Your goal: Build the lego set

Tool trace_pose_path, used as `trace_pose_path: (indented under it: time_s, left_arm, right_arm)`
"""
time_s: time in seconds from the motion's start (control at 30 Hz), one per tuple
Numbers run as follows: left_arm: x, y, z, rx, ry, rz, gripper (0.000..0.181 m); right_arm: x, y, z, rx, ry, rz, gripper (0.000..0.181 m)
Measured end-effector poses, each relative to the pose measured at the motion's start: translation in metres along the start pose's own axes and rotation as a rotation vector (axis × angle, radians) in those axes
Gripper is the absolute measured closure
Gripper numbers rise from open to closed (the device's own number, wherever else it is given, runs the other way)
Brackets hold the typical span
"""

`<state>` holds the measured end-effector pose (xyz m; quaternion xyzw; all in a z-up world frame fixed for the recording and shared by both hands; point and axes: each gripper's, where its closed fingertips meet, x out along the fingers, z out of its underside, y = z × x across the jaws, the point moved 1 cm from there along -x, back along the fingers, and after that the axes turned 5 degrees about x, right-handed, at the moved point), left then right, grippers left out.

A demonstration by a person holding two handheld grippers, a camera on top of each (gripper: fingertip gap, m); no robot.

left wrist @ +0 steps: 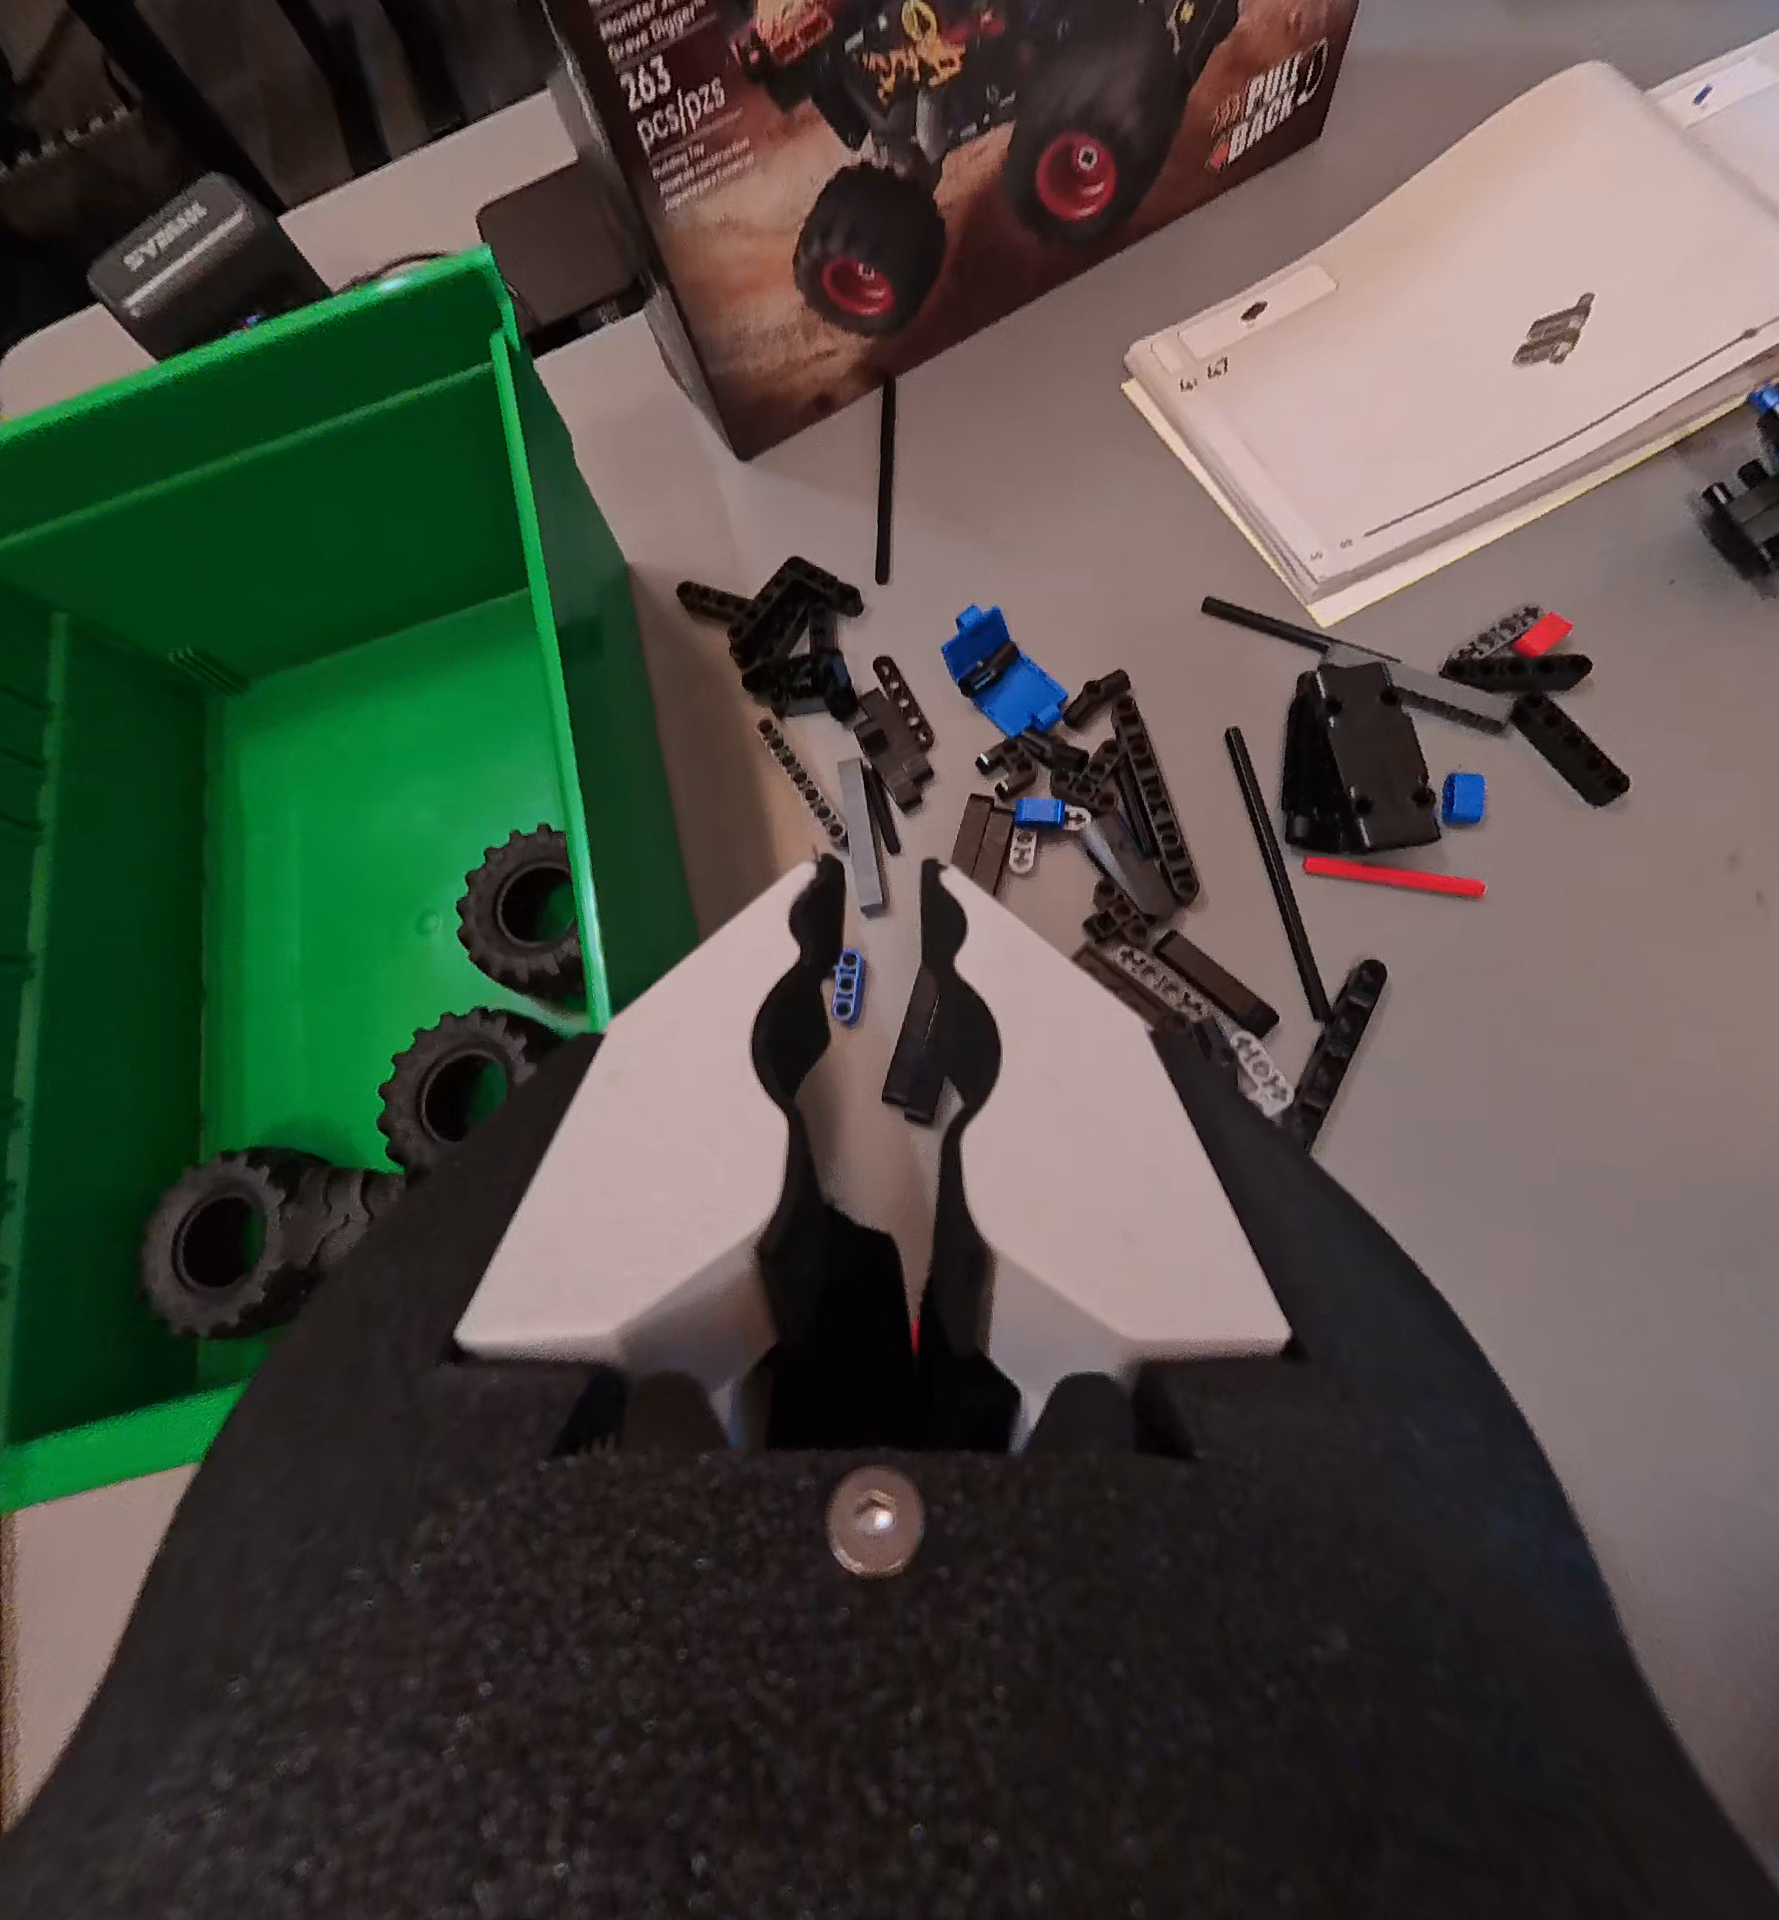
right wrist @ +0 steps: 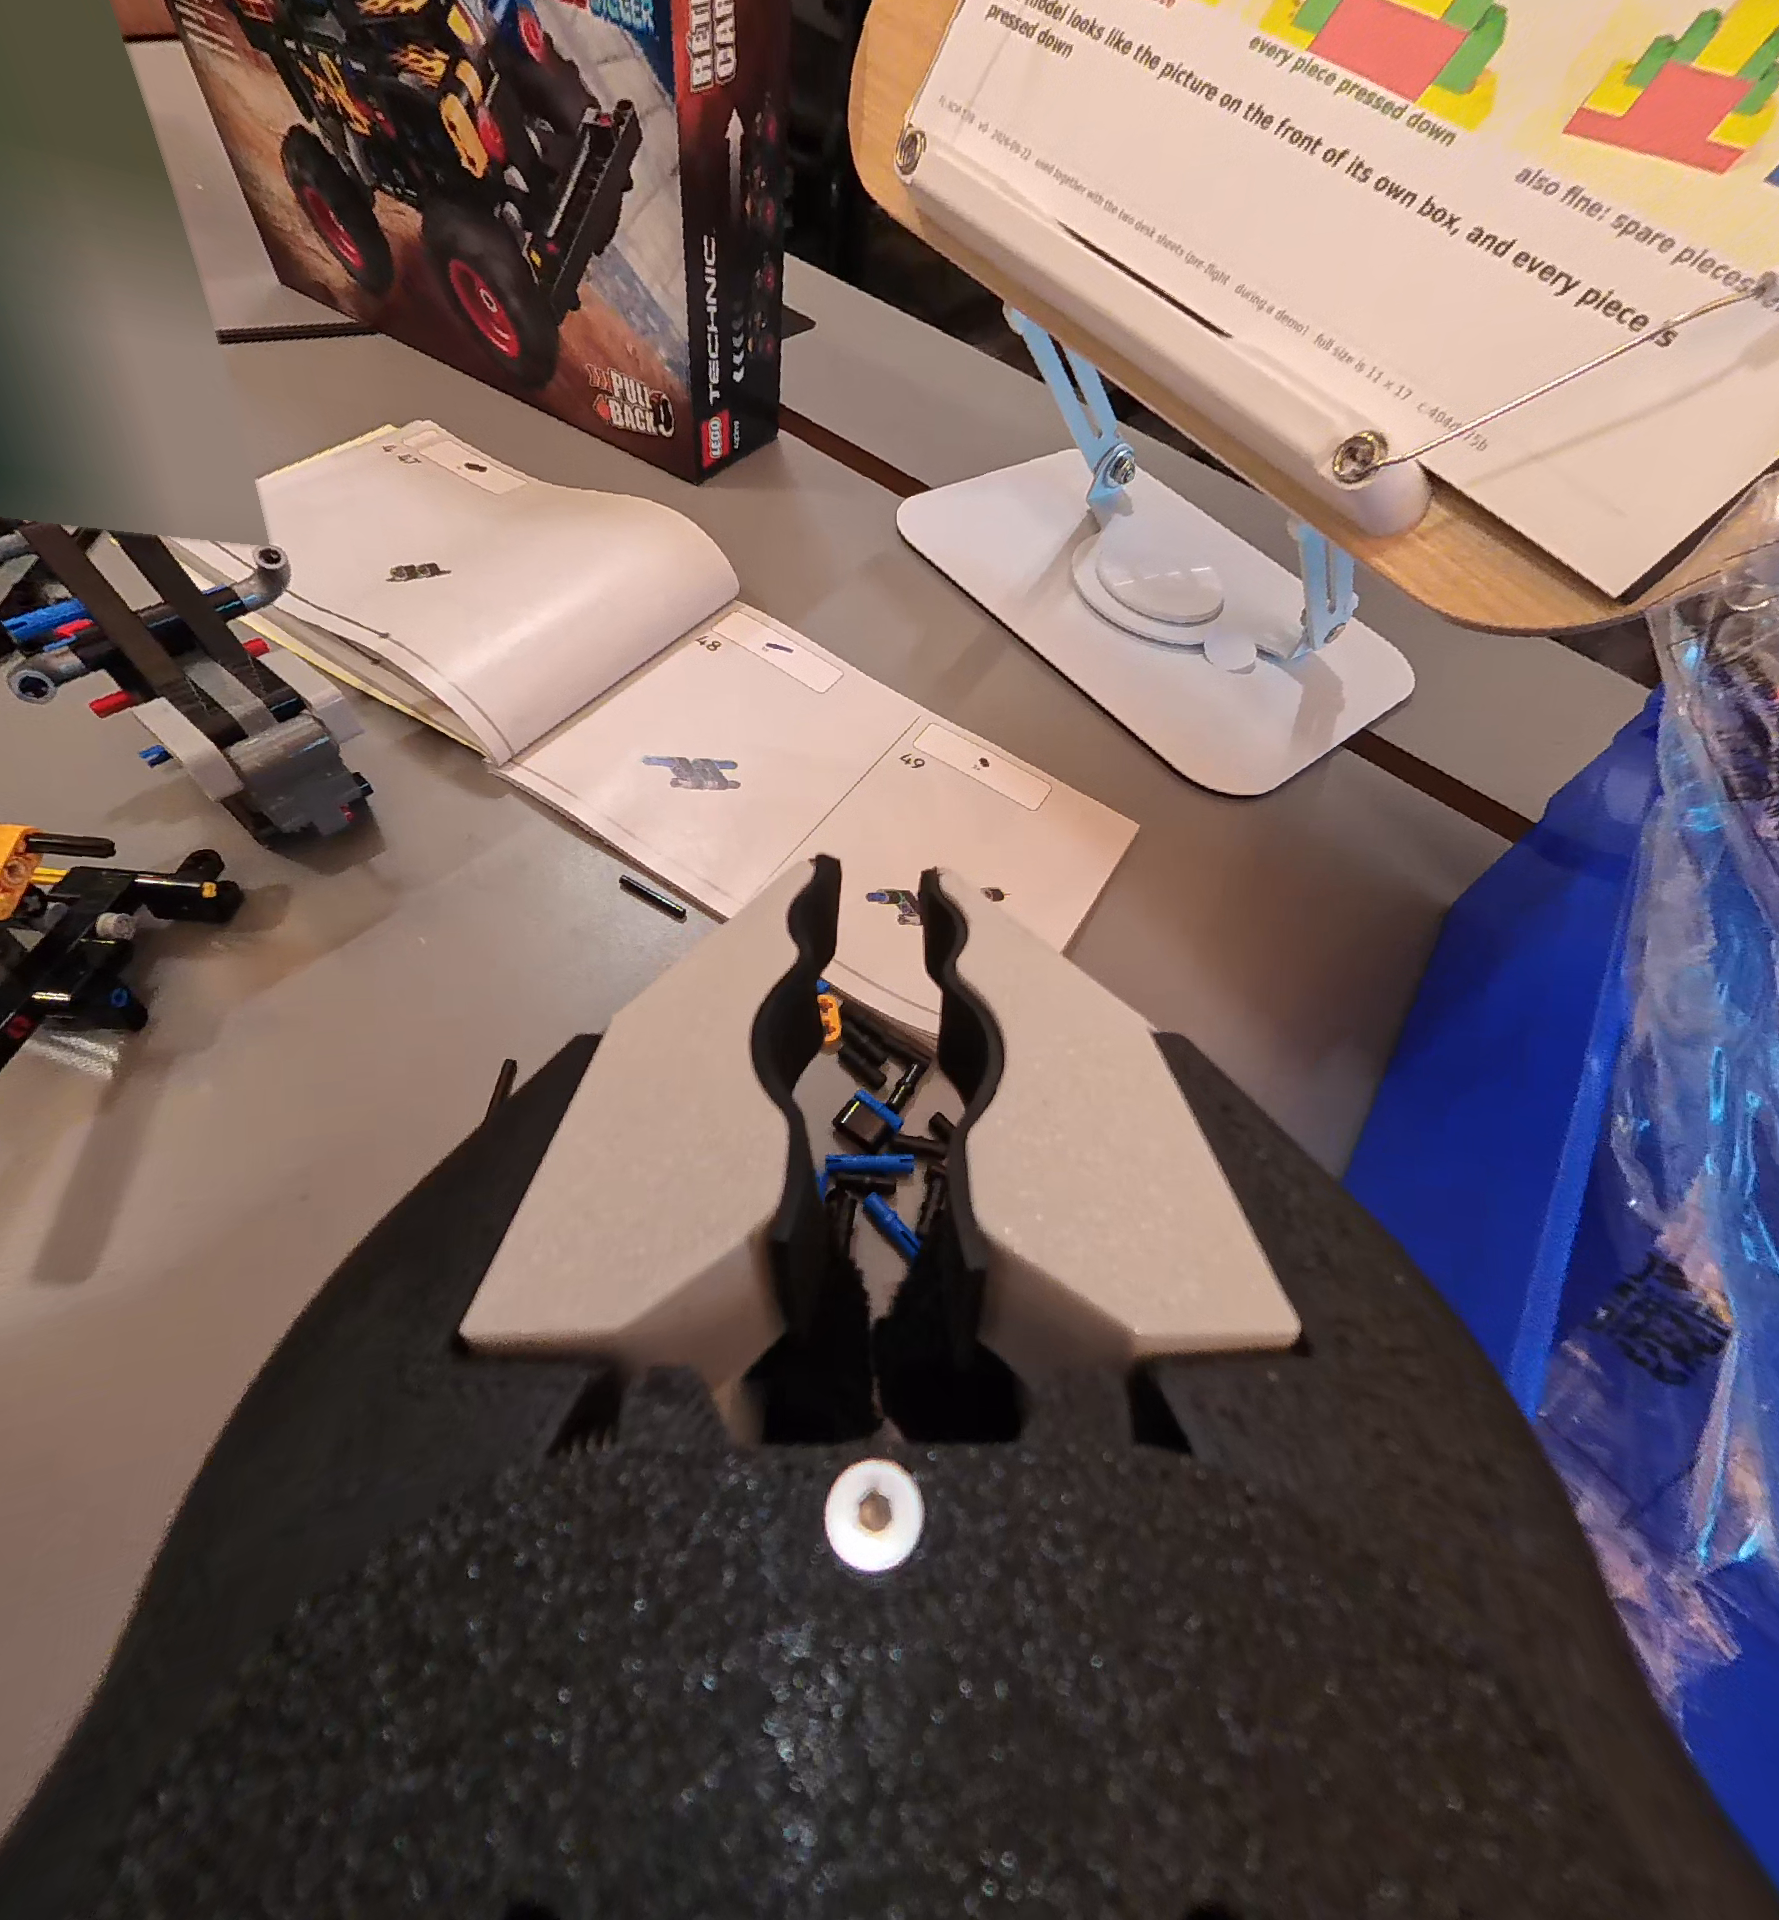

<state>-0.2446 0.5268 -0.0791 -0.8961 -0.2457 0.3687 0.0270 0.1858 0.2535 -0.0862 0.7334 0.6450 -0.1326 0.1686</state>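
In the left wrist view my left gripper hovers open and empty over a scatter of loose black, blue and red pieces on the grey table. A small blue piece and a black beam lie on the table between its fingers. In the right wrist view my right gripper hovers open and empty over a small pile of blue and black pins, at the near edge of the open instruction booklet. Partly built assemblies lie to its left, one with an orange part.
A green bin at left holds several black tyres. The set's box stands at the back, and the booklet lies at right. A sheet on a white stand and a blue bin with plastic bags stand at right. Tip to tip, the grippers are about 50 cm apart.
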Motion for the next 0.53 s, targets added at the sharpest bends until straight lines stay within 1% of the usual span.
trace_pose_path:
  time_s: [0.4,0.53]
  left_arm:
    - [-0.031,0.005,0.04,-0.044,-0.038,-0.04,0.169]
    - [-0.04,0.015,0.047,0.005,-0.024,-0.03,0.169]
  right_arm:
    - [0.003,-0.005,0.003,-0.036,-0.016,0.007,0.167]
    - [0.005,-0.006,0.005,-0.041,-0.024,0.007,0.167]
